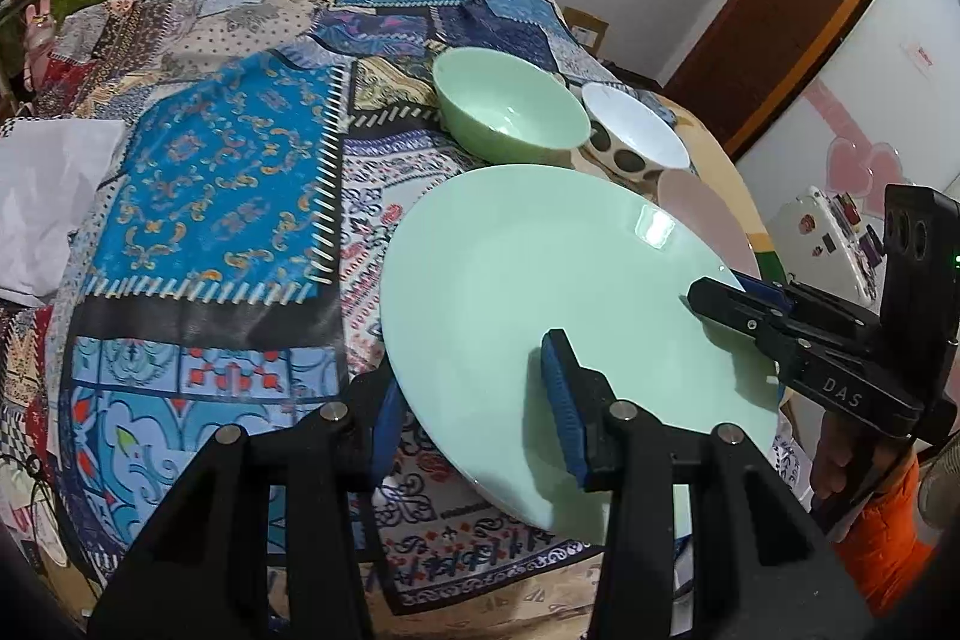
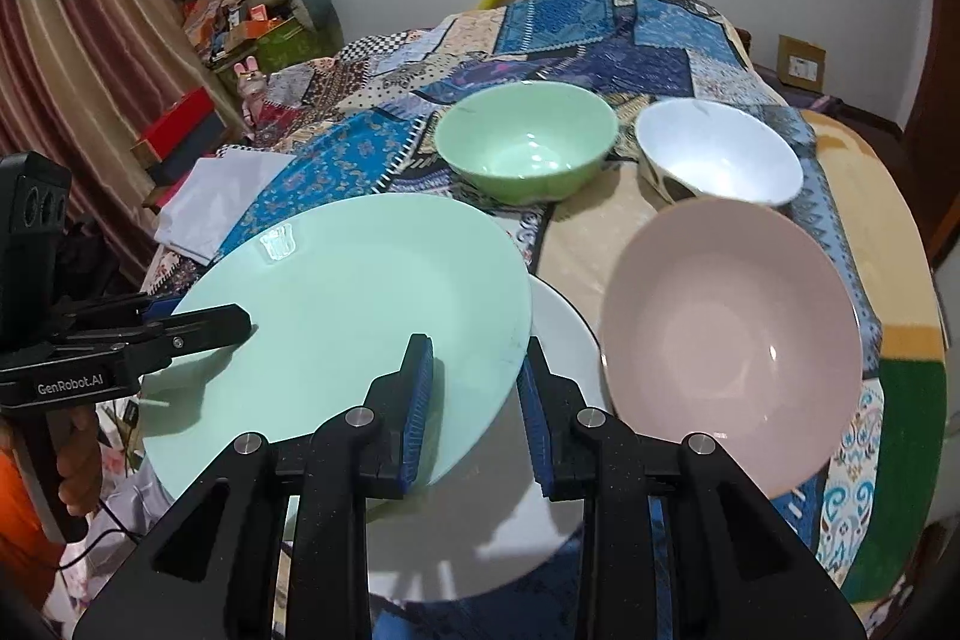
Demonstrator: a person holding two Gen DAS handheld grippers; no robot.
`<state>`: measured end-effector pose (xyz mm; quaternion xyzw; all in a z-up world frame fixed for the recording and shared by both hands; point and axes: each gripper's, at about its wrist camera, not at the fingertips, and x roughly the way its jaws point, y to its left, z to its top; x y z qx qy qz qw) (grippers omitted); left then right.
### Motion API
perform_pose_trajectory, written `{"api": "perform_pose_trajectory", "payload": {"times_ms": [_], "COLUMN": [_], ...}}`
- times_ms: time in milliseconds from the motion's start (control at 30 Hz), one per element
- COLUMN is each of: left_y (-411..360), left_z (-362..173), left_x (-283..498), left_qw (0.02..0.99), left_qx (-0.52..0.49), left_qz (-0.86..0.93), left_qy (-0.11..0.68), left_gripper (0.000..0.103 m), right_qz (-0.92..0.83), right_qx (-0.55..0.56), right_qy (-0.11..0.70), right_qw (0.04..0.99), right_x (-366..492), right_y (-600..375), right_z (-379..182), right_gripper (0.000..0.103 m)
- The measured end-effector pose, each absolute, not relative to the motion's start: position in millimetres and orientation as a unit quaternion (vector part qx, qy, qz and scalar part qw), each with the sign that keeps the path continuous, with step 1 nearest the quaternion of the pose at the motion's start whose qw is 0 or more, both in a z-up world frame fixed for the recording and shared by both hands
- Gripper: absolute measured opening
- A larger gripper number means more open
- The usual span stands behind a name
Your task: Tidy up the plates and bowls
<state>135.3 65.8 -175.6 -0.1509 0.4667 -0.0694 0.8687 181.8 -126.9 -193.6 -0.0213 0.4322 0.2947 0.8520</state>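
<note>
Both the left gripper (image 1: 474,400) and right gripper (image 2: 477,400) grasp the mint green plate (image 1: 540,292) by opposite rims, above a white plate (image 2: 564,340). A pink bowl (image 2: 732,340) sits just right; a green bowl (image 2: 528,148) stands farther back.

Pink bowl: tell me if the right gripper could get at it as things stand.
Probably not yet. The right gripper is clamped on the green plate's rim, shared with the left gripper. The pink bowl sits just beside it, nothing between; release the plate first.
</note>
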Motion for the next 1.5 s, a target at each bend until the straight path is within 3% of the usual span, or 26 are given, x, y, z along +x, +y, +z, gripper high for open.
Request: {"api": "perform_pose_trajectory", "payload": {"times_ms": [733, 1500], "left_y": [50, 43], "left_z": [-213, -219], "left_x": [151, 164], "left_qw": [0.853, 0.854], "left_qx": [-0.138, -0.122], "left_qz": [-0.076, -0.072], "left_qy": [0.498, 0.501], "left_gripper": [0.043, 0.043], "right_qz": [0.280, 0.278], "right_qx": [0.003, 0.014], "right_qy": [0.468, 0.475], "right_qw": [0.838, 0.835], "right_x": [175, 171], "right_y": [-147, -154], "right_z": [-226, -232], "right_gripper": [0.026, 0.026]}}
